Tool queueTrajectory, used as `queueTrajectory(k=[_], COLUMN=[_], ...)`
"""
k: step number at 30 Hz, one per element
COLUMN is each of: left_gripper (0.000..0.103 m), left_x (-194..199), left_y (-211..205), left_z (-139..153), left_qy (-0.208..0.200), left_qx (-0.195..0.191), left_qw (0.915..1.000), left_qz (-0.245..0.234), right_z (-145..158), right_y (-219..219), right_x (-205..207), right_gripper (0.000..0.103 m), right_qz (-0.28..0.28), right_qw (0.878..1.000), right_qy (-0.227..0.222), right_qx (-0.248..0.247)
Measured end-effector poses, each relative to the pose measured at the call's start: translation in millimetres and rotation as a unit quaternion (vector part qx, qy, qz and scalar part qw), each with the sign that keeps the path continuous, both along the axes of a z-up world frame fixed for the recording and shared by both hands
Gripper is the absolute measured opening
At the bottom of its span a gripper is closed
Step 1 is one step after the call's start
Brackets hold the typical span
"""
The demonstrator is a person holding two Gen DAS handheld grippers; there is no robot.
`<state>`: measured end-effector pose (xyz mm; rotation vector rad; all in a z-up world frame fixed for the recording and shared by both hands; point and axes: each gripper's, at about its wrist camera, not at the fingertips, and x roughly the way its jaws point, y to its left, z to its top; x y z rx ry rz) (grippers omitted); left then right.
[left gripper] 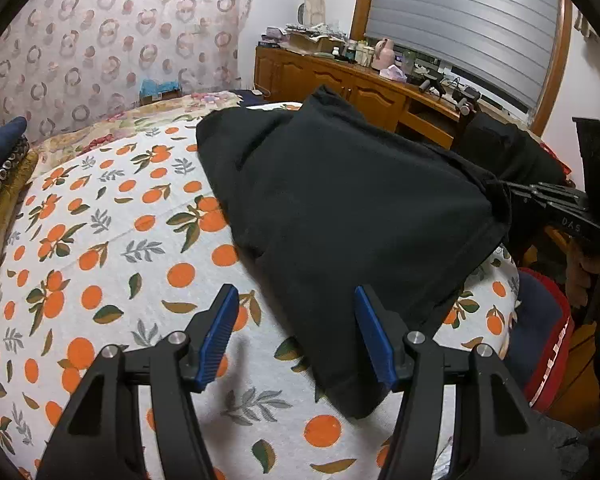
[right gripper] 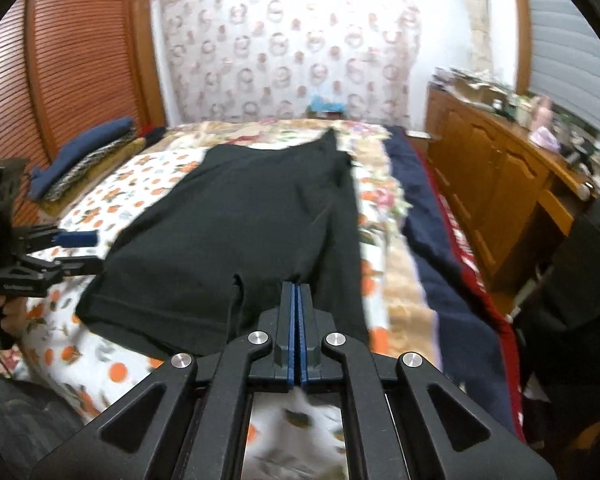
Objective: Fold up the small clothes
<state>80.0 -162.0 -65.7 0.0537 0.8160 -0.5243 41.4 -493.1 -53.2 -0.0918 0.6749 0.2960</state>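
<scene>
Two claws in play here, and only one is doing any holding. The right claw [right gripper: 298, 292] is clenched tight on the near edge of the black garment [right gripper: 252, 216], blue pads pressed together with the cloth pinched between them; in the left wrist view you can see that same right claw [left gripper: 512, 196] gripping a bunched corner of the garment [left gripper: 340, 208] and lifting it a bit, so the fabric slopes up toward it. The left claw [left gripper: 296, 332] is released, blue fingers [left gripper: 220, 332] spread wide apart, hovering low over the bed with one finger over the garment's near edge and the other over bare sheet. From the right wrist view the left claw [right gripper: 78, 250] sits just beside the garment's left edge, jaws apart, nothing in them. The garment lies mostly flat on the orange-print sheet [left gripper: 100, 248], stretching away toward the far end of the bed. There's a folded stack [right gripper: 88, 156] on the far left side of the bed, a navy blanket [right gripper: 432, 216] with red trim along the right side, and a wooden dresser [right gripper: 496, 176] past that, top cluttered with stuff too blurry to make out.
</scene>
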Motion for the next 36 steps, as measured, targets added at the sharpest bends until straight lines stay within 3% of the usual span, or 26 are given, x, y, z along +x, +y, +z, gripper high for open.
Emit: queueTrajectory(k=[7, 13, 18, 23, 26, 27, 28, 31, 36], left_gripper=[0.06, 0.06, 0.06, 0.06, 0.06, 0.06, 0.06, 0.06, 0.06], left_x=[0, 2, 2, 1, 1, 2, 2, 3, 1], left_y=[-6, -10, -9, -8, -8, -8, -9, -9, -11], left_z=[-3, -11, -13, -14, -17, -18, -19, -19, -20], left_qy=[0.005, 0.019, 0.024, 0.026, 0.032, 0.035, 0.037, 0.036, 0.039], left_qx=[0.001, 0.001, -0.002, -0.001, -0.002, -0.003, -0.002, -0.002, -0.008], left_qw=[1.0, 0.9998, 0.9997, 0.9996, 0.9994, 0.9994, 0.9993, 0.9993, 0.9991], left_qz=[-0.006, -0.008, -0.006, -0.006, -0.007, -0.007, -0.007, -0.008, -0.013], right_z=[-13, 4, 10, -13, -28, -32, -34, -30, -12], right_y=[-16, -26, -19, -8, -10, -13, -14, -8, -24], right_x=[-2, -3, 4, 24, 35, 37, 38, 25, -1], right_gripper=[0.0, 0.001, 0.034, 0.037, 0.036, 0.016, 0.003, 0.002, 0.001], right_qz=[-0.018, -0.033, -0.032, -0.017, -0.021, -0.018, -0.004, 0.012, -0.014], right_qw=[1.0, 0.999, 0.999, 1.0, 0.999, 0.999, 0.998, 0.999, 1.0], right_qy=[0.021, 0.001, -0.015, 0.017, 0.038, 0.049, 0.06, 0.045, 0.021], right_qx=[-0.01, -0.006, -0.006, -0.008, -0.003, 0.006, 0.017, 0.0, -0.005])
